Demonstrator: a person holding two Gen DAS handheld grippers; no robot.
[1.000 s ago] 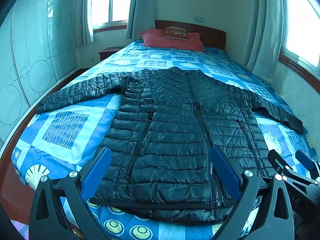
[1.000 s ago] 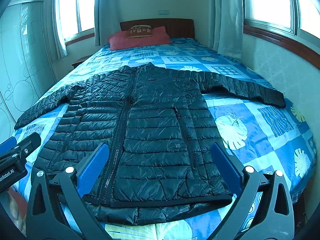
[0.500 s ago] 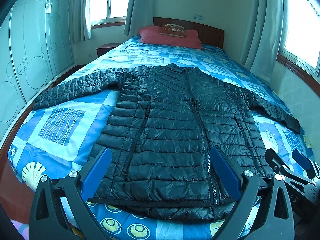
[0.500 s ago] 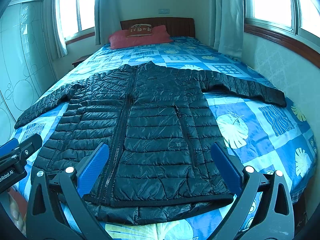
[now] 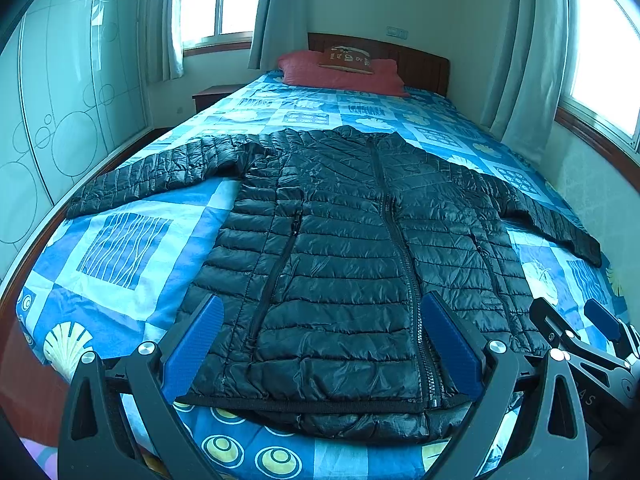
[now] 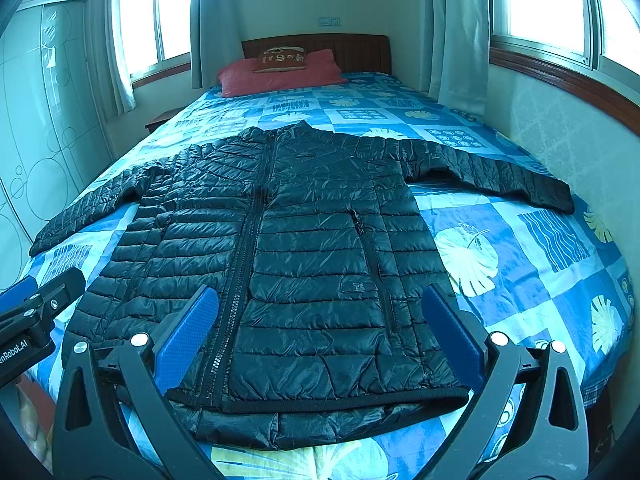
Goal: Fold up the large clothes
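While the left wrist camera looks up the bed, a black quilted jacket lies flat on the blue patterned bedspread, front up and zipped, both sleeves spread outward, its collar toward the red pillow at the headboard and its hem at the bed's foot end. The left gripper hangs above the hem with its jaws spread wide, blue pads on either side of the jacket's lower left half, holding nothing. To the jacket's right, part of the right gripper shows.

From the right wrist camera, the jacket again lies flat, centred on the bed, one sleeve reaching toward the wall-side edge. The right gripper is poised over the hem, jaws wide apart and empty, one pad near the zipper. The left gripper shows at the jacket's left.
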